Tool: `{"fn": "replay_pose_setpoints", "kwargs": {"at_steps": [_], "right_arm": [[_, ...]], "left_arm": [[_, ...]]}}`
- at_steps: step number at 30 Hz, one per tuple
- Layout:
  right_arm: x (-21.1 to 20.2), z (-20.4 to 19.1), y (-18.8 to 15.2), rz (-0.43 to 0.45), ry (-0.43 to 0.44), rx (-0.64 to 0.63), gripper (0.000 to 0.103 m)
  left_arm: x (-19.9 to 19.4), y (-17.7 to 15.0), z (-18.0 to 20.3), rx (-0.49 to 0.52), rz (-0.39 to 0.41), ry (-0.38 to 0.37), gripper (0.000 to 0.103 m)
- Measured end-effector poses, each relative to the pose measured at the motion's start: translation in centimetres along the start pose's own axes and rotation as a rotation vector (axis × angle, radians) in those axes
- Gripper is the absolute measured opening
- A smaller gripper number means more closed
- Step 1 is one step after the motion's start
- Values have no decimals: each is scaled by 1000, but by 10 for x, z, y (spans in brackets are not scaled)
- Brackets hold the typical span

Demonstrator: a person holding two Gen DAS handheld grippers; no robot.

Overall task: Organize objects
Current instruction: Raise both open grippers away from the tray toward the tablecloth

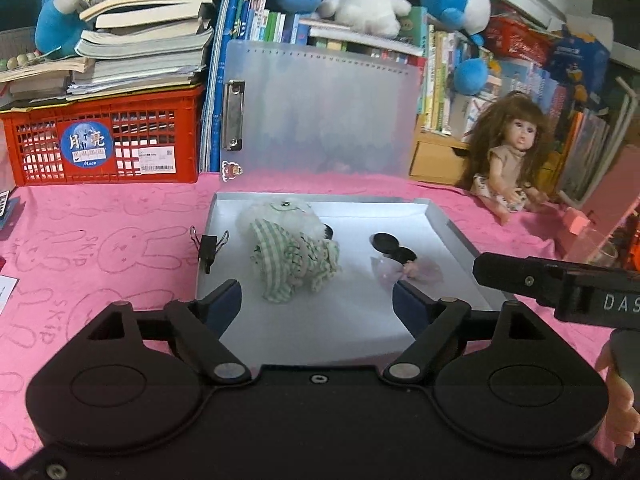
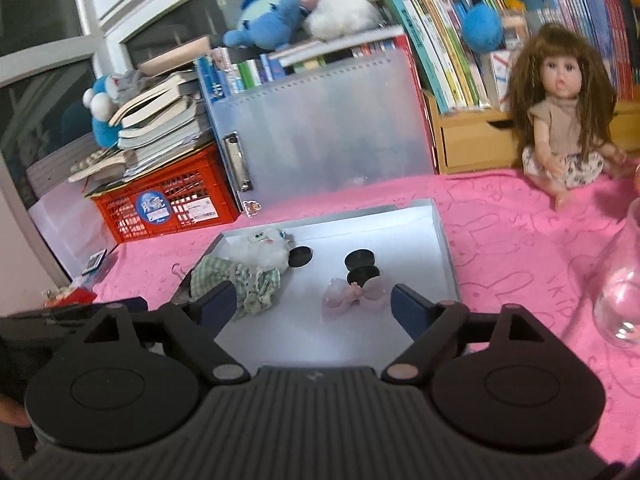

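A shallow silver tray (image 1: 444,216) (image 2: 444,240) lies on the pink cloth. In it lie a white plush toy in a green checked dress (image 1: 292,248) (image 2: 248,276), a black double-disc piece (image 1: 392,246) (image 2: 360,266) and a pale pink bow (image 1: 412,270) (image 2: 352,296). A black binder clip (image 1: 209,246) sits on the tray's left rim. My left gripper (image 1: 316,304) is open and empty over the tray's near part. My right gripper (image 2: 310,306) is open and empty, just short of the bow.
A red crate (image 1: 104,140) (image 2: 168,204) under stacked books stands back left. A translucent clipboard (image 1: 320,108) (image 2: 328,124) leans behind the tray. A long-haired doll (image 1: 508,160) (image 2: 560,112) sits back right. A clear glass (image 2: 624,280) stands at the right. Books and plush toys fill the back.
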State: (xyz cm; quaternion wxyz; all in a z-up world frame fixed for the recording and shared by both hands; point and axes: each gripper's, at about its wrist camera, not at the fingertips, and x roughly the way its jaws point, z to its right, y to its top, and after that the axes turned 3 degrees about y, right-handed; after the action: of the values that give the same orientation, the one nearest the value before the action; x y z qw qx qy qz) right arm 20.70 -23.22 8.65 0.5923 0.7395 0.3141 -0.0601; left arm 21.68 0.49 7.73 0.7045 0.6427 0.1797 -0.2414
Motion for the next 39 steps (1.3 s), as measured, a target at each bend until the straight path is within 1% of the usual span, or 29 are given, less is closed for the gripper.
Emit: {"fn": "replay_pose_setpoints", "kwargs": {"at_steps": [7, 21, 31, 39], "right_arm": [[-23, -6, -15, 26, -11, -83, 103], [-50, -4, -48, 5, -96, -232, 103], [-54, -6, -75, -29, -121, -280, 103], [-61, -2, -87, -43, -147, -290, 103]], "left_arm": [[-29, -18, -2, 33, 33, -16, 88], [-67, -47, -19, 84, 74, 9, 90], [-81, -77, -27, 107, 98, 24, 92], [-86, -100, -34, 131, 102, 61, 93]]}}
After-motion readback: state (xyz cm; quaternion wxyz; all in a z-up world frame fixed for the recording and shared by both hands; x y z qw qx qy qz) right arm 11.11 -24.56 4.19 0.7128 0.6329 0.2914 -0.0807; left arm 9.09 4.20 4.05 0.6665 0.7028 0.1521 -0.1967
